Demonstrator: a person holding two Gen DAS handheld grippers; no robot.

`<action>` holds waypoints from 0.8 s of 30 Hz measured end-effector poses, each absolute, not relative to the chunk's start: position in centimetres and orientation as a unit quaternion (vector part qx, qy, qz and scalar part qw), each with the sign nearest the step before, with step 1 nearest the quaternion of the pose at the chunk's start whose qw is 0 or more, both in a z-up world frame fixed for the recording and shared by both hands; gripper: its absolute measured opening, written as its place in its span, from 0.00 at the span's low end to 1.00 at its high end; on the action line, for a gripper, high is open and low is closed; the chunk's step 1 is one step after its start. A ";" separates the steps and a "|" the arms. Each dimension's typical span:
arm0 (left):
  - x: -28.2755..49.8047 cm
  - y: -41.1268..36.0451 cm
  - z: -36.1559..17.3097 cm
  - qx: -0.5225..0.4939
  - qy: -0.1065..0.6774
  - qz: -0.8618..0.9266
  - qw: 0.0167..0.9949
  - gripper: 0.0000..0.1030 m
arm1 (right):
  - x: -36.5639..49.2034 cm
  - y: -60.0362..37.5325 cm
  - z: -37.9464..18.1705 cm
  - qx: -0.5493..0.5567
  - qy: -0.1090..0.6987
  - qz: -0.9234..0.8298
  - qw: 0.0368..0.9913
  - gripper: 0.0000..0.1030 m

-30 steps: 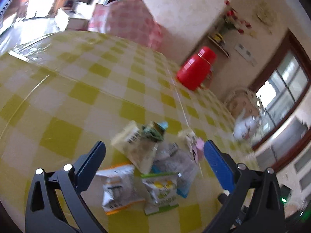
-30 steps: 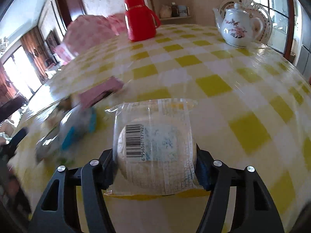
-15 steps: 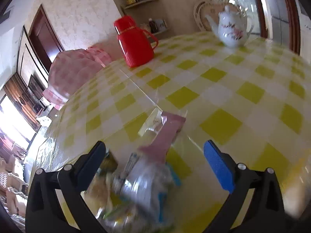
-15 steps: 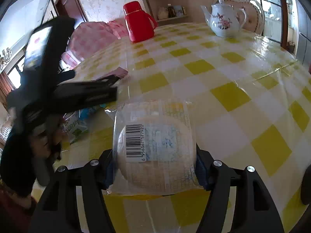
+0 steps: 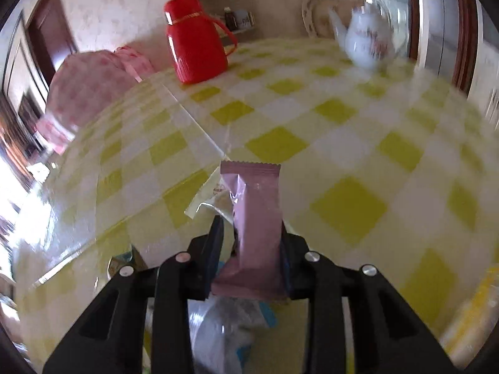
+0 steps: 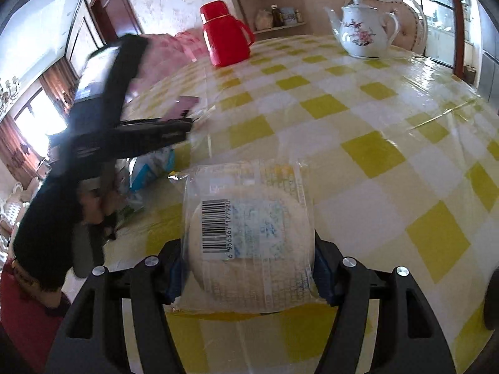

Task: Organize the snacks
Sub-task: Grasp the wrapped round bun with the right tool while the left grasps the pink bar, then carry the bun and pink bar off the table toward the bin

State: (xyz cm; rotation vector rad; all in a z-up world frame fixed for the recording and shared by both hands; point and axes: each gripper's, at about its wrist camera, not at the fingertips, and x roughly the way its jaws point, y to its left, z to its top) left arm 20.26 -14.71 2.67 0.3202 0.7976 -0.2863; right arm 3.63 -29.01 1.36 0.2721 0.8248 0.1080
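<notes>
Table (image 6: 368, 118), yellow/white check cloth under clear plastic, fills both views. Red flask (image 5: 195, 40) and white floral teapot (image 6: 361, 31) stand at far edge, well apart. Pile of snack packets (image 6: 149, 165) on cloth at left, partly hidden, some blurred.

Right gripper (image 6: 249, 249): jaws at mid width, clamped on round cake in clear wrapper (image 6: 249, 237), barcode up, packet projecting fwd over cloth.

Left gripper (image 5: 252, 233): jaws narrow and closing on pink bar packet (image 5: 255, 215), both pads against its sides; packet points fwd, above the pile. Clear wrapper (image 5: 209, 199) just beside it.
</notes>
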 end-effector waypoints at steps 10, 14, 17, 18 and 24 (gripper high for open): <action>12.8 -15.2 4.1 0.141 0.345 -0.155 0.915 0.32 | 3.6 -30.1 1.2 0.141 0.391 0.028 0.909 0.62; 9.7 -13.6 4.2 0.125 0.330 -0.141 0.925 0.32 | 3.4 -29.6 1.5 0.119 0.384 0.014 0.915 0.62; 7.8 -11.4 5.0 0.089 0.318 -0.132 0.935 0.32 | 2.9 -28.6 2.2 0.089 0.368 0.006 0.925 0.62; 7.4 -10.8 5.2 0.079 0.314 -0.130 0.937 0.32 | 2.7 -28.4 2.4 0.084 0.364 0.006 0.928 0.62; 4.4 -6.9 5.3 0.029 0.305 -0.098 0.947 0.32 | 1.7 -26.5 3.0 0.050 0.348 0.011 0.936 0.62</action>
